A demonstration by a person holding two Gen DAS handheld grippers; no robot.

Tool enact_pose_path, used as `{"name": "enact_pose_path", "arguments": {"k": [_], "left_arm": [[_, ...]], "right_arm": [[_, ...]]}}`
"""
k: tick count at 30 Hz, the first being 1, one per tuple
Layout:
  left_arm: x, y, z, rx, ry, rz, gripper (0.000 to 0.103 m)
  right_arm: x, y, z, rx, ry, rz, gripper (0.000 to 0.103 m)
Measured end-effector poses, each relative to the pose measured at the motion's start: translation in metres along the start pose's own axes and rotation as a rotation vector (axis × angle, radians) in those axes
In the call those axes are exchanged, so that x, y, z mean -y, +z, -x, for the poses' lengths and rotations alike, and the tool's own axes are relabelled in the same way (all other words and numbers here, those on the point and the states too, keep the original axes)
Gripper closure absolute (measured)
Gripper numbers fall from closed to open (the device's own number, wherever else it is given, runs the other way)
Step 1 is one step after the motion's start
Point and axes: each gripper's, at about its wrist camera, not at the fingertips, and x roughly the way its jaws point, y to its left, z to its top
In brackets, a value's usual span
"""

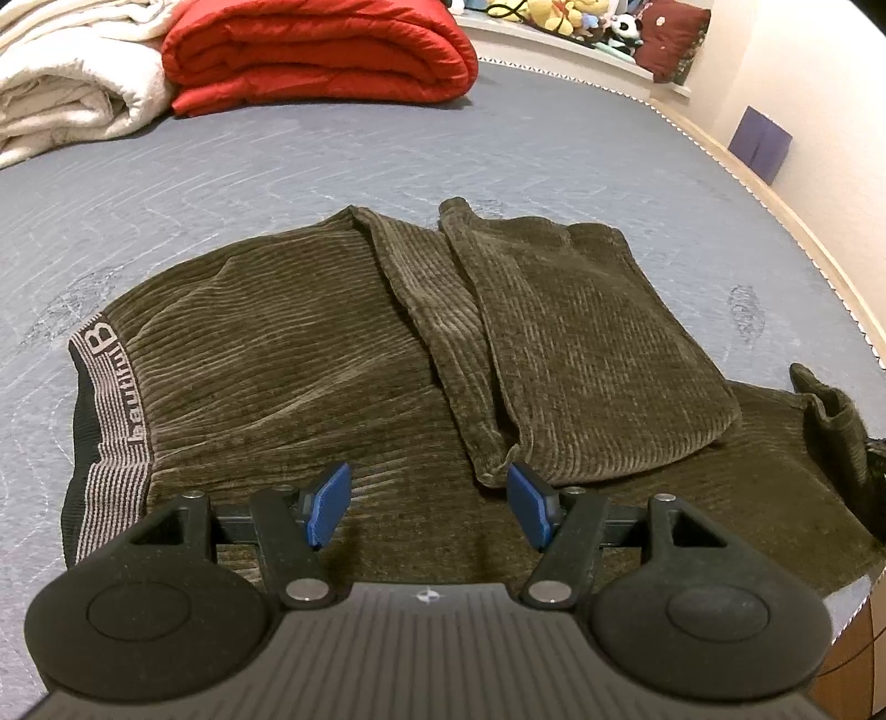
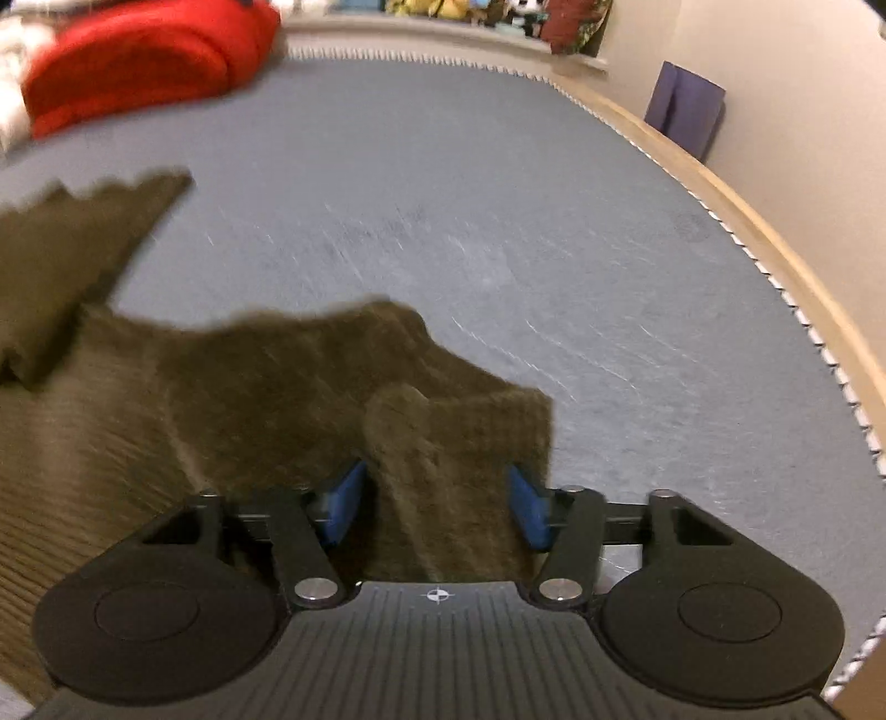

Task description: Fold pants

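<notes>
One pair of olive-brown corduroy pants (image 1: 310, 354) lay on the grey quilted mattress (image 1: 498, 160), partly folded. The left gripper (image 1: 429, 507) hovered over it, jaws apart and empty. The right gripper (image 2: 437, 501) stood with jaws apart around a cuff (image 2: 459, 443), pads not pressing. One folded red quilt (image 1: 315, 52) lay behind.

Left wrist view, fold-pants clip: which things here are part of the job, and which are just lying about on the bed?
Part of the job:
- olive corduroy pants, one leg folded across
- left tongs, open above the pants
- right tongs, open, fabric between the pads

Lying about:
- red quilt
- cream blanket
- plush toys
- purple folder against the wall
</notes>
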Motion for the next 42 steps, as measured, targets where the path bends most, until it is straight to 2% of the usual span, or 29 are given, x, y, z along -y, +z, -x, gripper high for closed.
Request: {"name": "enact_pose_path", "arguments": {"k": [1,4,5,7,9,11,14,15,16,17,21,22,25,27,29,31,32,34,35,37,40,42], "left_arm": [[0.001,0.000,-0.001,-0.001,-0.001,0.000,0.035],[0.005,0.001,-0.001,-0.001,-0.009,-0.008,0.035],[0.007,0.001,-0.001,0.000,-0.012,-0.012,0.035],[0.009,0.001,-0.002,0.000,-0.017,-0.019,0.035],[0.011,0.001,-0.002,-0.002,-0.019,-0.024,0.035],[0.012,0.000,-0.003,-0.005,-0.022,-0.031,0.035],[0.011,0.000,-0.005,-0.009,-0.023,-0.034,0.035],[0.011,0.000,-0.005,-0.010,-0.022,-0.032,0.035],[0.010,0.000,-0.005,-0.010,-0.023,-0.031,0.035],[0.010,0.001,-0.004,-0.010,-0.024,-0.029,0.035],[0.010,0.001,-0.005,-0.010,-0.022,-0.035,0.034],[0.010,0.000,-0.007,-0.013,-0.022,-0.036,0.034],[0.009,-0.001,-0.011,-0.027,-0.028,-0.045,0.034],[0.012,-0.003,-0.013,-0.044,-0.065,-0.072,0.034],[0.019,-0.008,-0.014,-0.070,-0.137,-0.121,0.034],[0.030,-0.017,-0.015,-0.110,-0.252,-0.191,0.035],[0.037,-0.024,-0.014,-0.127,-0.313,-0.248,0.035],[0.052,-0.038,-0.010,-0.138,-0.391,-0.369,0.037],[0.060,-0.048,-0.008,-0.138,-0.412,-0.436,0.041],[0.070,-0.064,-0.009,-0.152,-0.426,-0.521,0.044],[0.079,-0.086,-0.017,-0.203,-0.438,-0.611,0.044],[0.083,-0.100,-0.025,-0.221,-0.407,-0.668,0.044]], "right_arm": [[0.002,0.001,0.000,0.009,-0.002,-0.011,0.095],[0.025,0.007,0.033,0.155,-0.068,-0.136,0.095],[0.040,0.008,0.050,0.224,-0.082,-0.227,0.095],[0.079,-0.003,0.082,0.345,-0.189,-0.454,0.096],[0.111,-0.026,0.098,0.375,-0.325,-0.668,0.096],[0.141,-0.056,0.093,0.280,-0.419,-0.871,0.096],[0.164,-0.096,0.053,0.027,-0.379,-1.060,0.095],[0.166,-0.105,0.045,-0.027,-0.381,-1.094,0.094],[0.168,-0.111,0.041,-0.044,-0.393,-1.125,0.090],[0.167,-0.112,0.044,-0.021,-0.408,-1.134,0.089],[0.155,-0.091,0.068,0.096,-0.532,-1.042,0.066],[0.153,-0.086,0.071,0.129,-0.525,-1.026,0.061],[0.144,-0.074,0.068,0.169,-0.429,-0.972,0.061],[0.130,-0.067,0.056,0.161,-0.321,-0.926,0.061],[0.115,-0.054,0.047,0.157,-0.180,-0.834,0.061],[0.086,-0.037,0.047,0.167,-0.020,-0.646,0.061],[0.065,-0.030,0.048,0.183,0.064,-0.524,0.061],[0.013,-0.022,0.056,0.210,0.239,-0.248,0.061],[-0.020,-0.023,0.062,0.220,0.321,-0.083,0.061],[-0.075,-0.033,0.074,0.232,0.422,0.168,0.062],[-0.136,-0.056,0.079,0.181,0.582,0.396,0.062],[-0.163,-0.068,0.081,0.132,0.652,0.499,0.062]]}}
